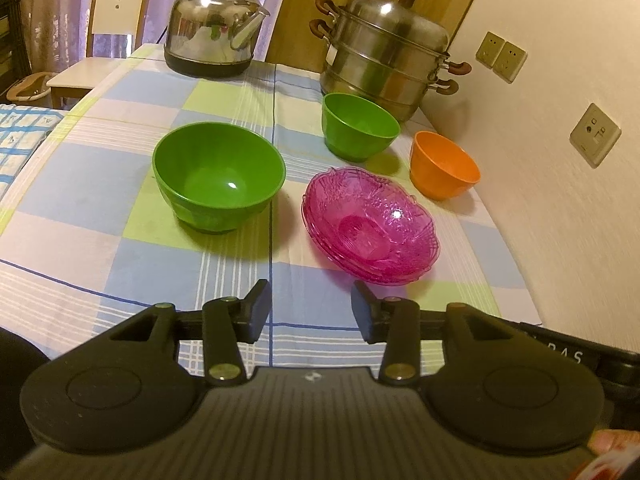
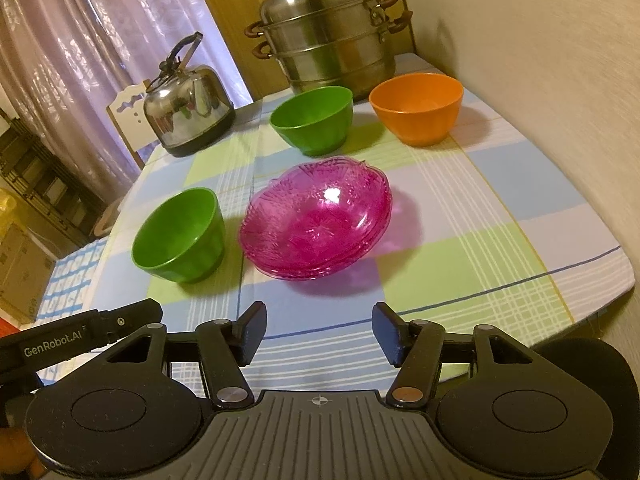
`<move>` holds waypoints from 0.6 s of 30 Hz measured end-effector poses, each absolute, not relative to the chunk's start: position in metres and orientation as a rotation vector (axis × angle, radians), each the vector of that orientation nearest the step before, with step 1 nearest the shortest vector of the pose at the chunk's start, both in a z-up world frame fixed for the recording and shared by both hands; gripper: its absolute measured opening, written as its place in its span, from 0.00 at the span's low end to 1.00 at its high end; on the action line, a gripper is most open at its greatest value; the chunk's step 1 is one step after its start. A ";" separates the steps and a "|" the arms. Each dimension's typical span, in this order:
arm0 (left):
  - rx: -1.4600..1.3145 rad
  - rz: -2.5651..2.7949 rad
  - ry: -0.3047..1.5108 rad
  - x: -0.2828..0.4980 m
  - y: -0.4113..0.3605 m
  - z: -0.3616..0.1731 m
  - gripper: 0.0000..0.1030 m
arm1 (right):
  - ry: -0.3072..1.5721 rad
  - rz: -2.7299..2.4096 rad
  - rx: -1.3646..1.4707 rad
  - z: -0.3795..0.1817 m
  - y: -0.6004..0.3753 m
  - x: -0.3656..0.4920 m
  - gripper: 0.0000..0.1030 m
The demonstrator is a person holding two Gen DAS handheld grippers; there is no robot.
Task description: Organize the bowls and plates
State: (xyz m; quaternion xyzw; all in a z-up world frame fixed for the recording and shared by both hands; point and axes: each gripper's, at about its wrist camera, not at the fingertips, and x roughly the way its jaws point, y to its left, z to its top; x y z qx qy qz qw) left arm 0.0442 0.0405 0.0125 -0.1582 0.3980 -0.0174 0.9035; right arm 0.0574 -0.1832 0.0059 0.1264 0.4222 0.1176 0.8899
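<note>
Across the checked cloth of the bench [image 1: 100,184], seen from the left wrist view, dishes sit in a loose spread. At centre left of the frame stands a large green bowl [image 1: 218,176], upright and hollow side up. Behind it, at the upper left, is a steel kettle [image 1: 212,32], with a pale chair [image 1: 108,24] beyond the bench edge. Right of centre lies a stack of pink glass plates [image 1: 372,224], nested together, just beside the large green bowl but not touching it. Above the stack sits a smaller green bowl [image 1: 358,128], with a steel steamer pot [image 1: 388,52] close behind it. Farther right, near the wall, an orange bowl [image 1: 442,166] stands apart from the others.

Along the bottom edge, the left gripper [image 1: 312,312] hovers low over the cloth with its fingers spread and nothing between them.

From the right wrist view, the order runs: large green bowl [image 2: 180,236] at left, pink plates [image 2: 316,224] at centre, smaller green bowl [image 2: 312,120] and orange bowl [image 2: 416,108] toward the upper right. The right gripper [image 2: 320,332] is also held with fingers spread, gripping nothing, short of the pink stack.
</note>
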 end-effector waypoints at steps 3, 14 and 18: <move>-0.328 -0.034 0.824 0.044 0.041 0.012 0.39 | 0.874 0.244 0.263 0.007 -0.183 0.057 0.57; -0.331 -0.033 0.817 0.044 0.043 0.014 0.40 | 0.871 0.240 0.263 0.008 -0.184 0.058 0.57; -0.331 -0.038 0.814 0.046 0.042 0.016 0.40 | 0.867 0.233 0.266 0.009 -0.186 0.059 0.57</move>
